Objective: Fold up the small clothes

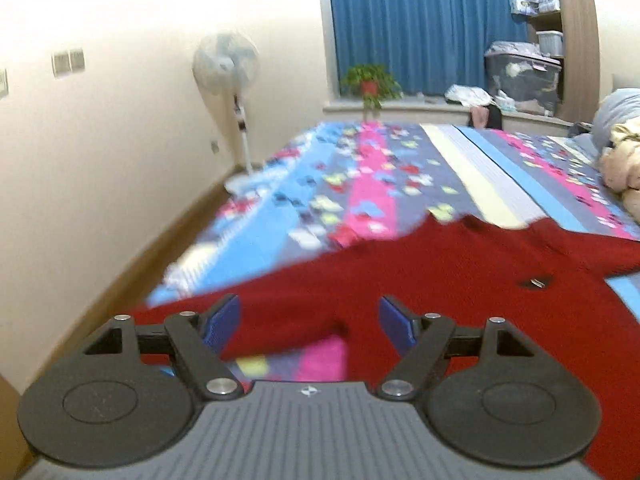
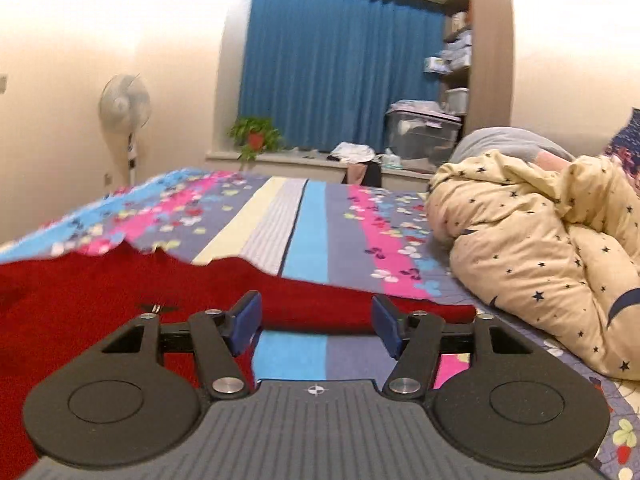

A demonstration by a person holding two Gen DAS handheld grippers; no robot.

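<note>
So far the red garment (image 1: 440,280) lies spread, seemingly unfolded, at the bed's (image 2: 304,216) near edge, and left gripper (image 1: 310,320) and right gripper (image 2: 316,320) both gape empty, every fold apparently left.

Red garment (image 1: 460,280) on striped, butterfly-patterned pink-blue bedsheet (image 2: 308,220).

Ahead of my left claw (image 1: 310,320), matt black plastic with blue rubbery pads (image 1: 222,320), lies a fuzzy red knit garment (image 1: 440,280) on smooth printed cotton bedsheet (image 1: 360,184).
</note>
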